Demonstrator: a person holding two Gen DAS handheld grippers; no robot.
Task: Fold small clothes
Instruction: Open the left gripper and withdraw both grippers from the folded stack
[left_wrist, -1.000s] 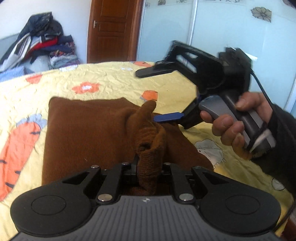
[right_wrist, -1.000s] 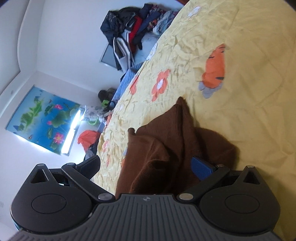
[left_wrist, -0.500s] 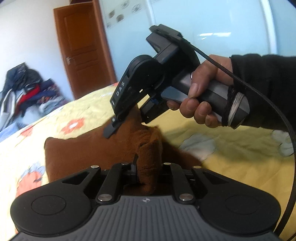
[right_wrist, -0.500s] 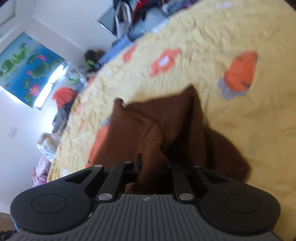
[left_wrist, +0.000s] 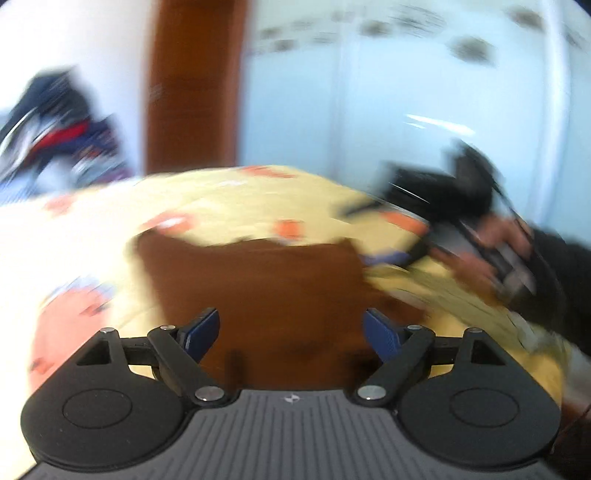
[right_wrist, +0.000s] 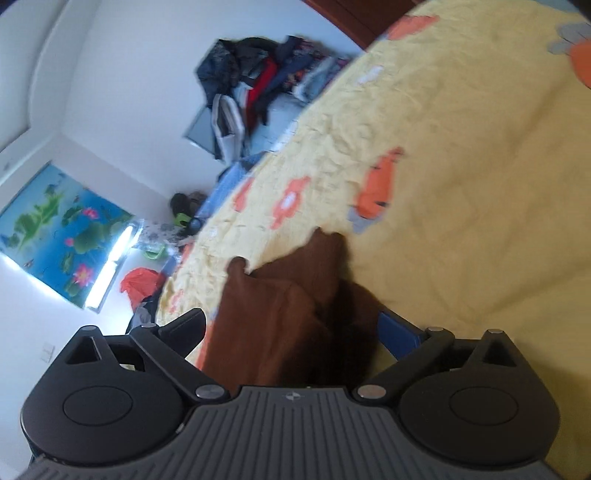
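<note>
A small brown knitted garment (left_wrist: 258, 288) lies on the yellow patterned bedsheet (left_wrist: 229, 199), mostly flat in the blurred left wrist view. My left gripper (left_wrist: 291, 334) is open just above its near edge, holding nothing. In the right wrist view the garment (right_wrist: 280, 325) shows a raised fold along its right side. My right gripper (right_wrist: 291, 328) is open over it with cloth lying between the spread fingers. The right gripper also shows in the left wrist view (left_wrist: 384, 232) at the garment's far right corner, held by a hand.
A pile of dark and red clothes (right_wrist: 258, 85) sits beyond the bed's far end, also seen in the left wrist view (left_wrist: 55, 122). A wooden door (left_wrist: 195, 85) and pale wardrobe panels (left_wrist: 369, 92) stand behind the bed. The sheet has orange carrot prints (right_wrist: 380, 184).
Both grippers were shut on bunched brown cloth half a second ago; both have opened and let it go. The garment now lies flatter. The left view swung fast and is blurred.
</note>
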